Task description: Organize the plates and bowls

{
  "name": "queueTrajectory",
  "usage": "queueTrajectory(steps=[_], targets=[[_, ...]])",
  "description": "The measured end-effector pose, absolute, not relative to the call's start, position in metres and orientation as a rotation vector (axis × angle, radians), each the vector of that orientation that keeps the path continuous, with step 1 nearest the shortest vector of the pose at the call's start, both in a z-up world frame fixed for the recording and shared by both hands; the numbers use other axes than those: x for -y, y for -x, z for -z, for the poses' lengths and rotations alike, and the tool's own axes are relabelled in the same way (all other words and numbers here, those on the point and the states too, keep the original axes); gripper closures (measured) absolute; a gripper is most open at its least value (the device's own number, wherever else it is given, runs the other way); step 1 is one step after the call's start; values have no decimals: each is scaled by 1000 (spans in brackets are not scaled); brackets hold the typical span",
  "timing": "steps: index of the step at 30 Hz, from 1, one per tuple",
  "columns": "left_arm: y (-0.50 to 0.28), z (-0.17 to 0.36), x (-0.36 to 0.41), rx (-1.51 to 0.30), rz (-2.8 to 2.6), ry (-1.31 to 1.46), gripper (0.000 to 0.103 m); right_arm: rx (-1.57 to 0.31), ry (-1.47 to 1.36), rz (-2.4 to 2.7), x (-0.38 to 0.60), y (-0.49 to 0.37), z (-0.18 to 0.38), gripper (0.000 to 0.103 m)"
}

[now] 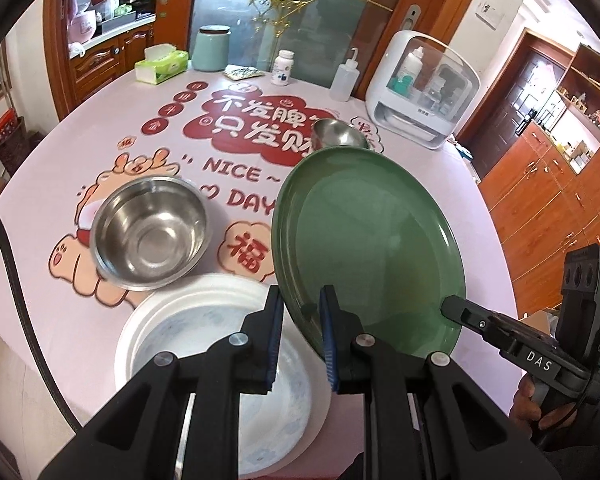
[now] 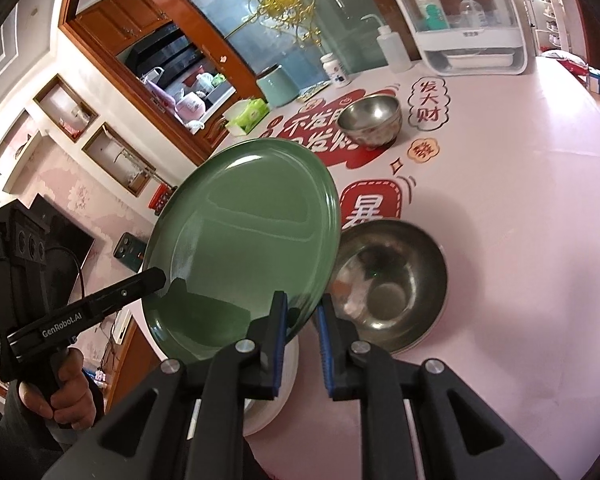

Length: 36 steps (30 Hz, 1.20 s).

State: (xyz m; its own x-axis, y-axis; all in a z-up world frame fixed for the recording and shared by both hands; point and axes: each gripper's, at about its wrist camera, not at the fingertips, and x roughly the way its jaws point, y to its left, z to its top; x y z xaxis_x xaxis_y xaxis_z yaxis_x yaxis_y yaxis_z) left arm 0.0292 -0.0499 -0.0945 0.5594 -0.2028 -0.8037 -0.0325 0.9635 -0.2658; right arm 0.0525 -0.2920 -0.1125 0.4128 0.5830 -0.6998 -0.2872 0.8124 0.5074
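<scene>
Green plate [image 1: 370,240] held tilted in the air above the pink printed table [image 1: 440,184], pinched at opposite rims by 2 grippers. Left gripper [image 1: 300,304]: jaws closed on the plate's near edge. Right gripper [image 2: 302,308]: jaws likewise clamped on the plate rim [image 2: 244,236]. White plate [image 1: 204,320] lies flat on the table directly beneath. Large steel bowl [image 1: 150,232] sits just beside the white plate; small steel bowl [image 2: 370,120] farther back, well apart, near the white storage box [image 1: 424,88].
</scene>
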Motion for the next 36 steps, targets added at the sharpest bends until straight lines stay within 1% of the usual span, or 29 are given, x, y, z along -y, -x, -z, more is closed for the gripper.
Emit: queueTrajectory(steps=[19, 36], targets=[[13, 137, 6, -1097, -12, 314, 88, -1165, -261, -623, 238, -33, 144, 88], [36, 174, -28, -1202, -119, 389, 88, -1307, -155, -707, 195, -25, 170, 85]])
